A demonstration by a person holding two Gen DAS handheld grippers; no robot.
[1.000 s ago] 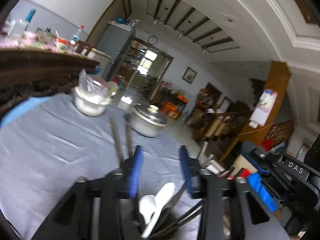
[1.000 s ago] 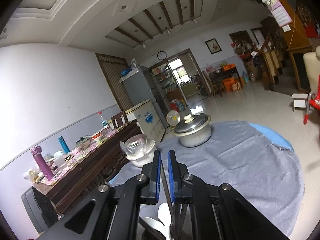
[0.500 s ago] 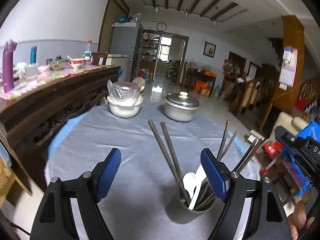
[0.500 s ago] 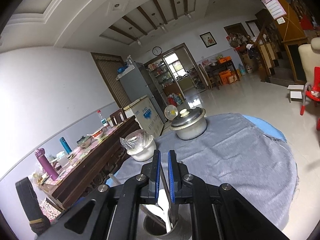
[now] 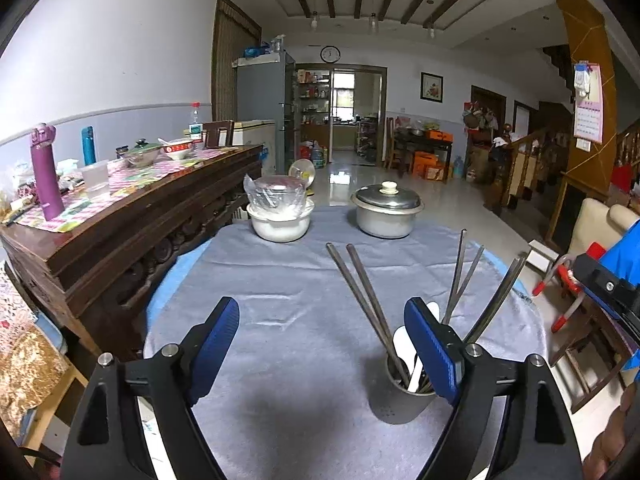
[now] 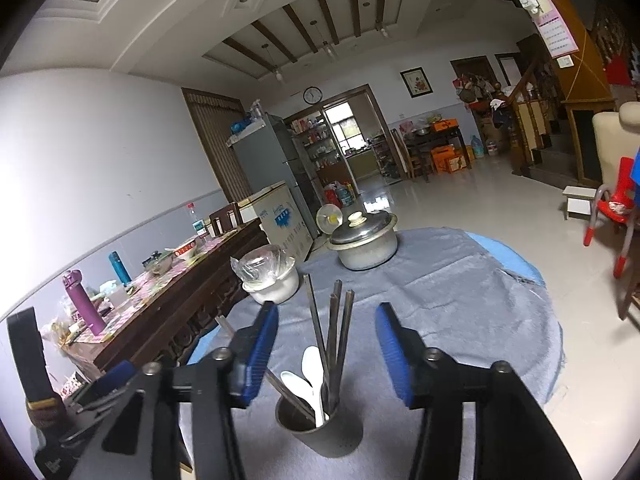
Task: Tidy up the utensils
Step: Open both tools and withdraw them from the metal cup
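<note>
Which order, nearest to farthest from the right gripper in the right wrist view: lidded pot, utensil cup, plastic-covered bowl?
From the right gripper, jaws opening, nothing gripped:
1. Utensil cup, just below and between the fingers.
2. Plastic-covered bowl, farther back, left.
3. Lidded pot, farthest, at the table's far edge, centre-right.

Both tongs, left and right, opening, empty.
</note>
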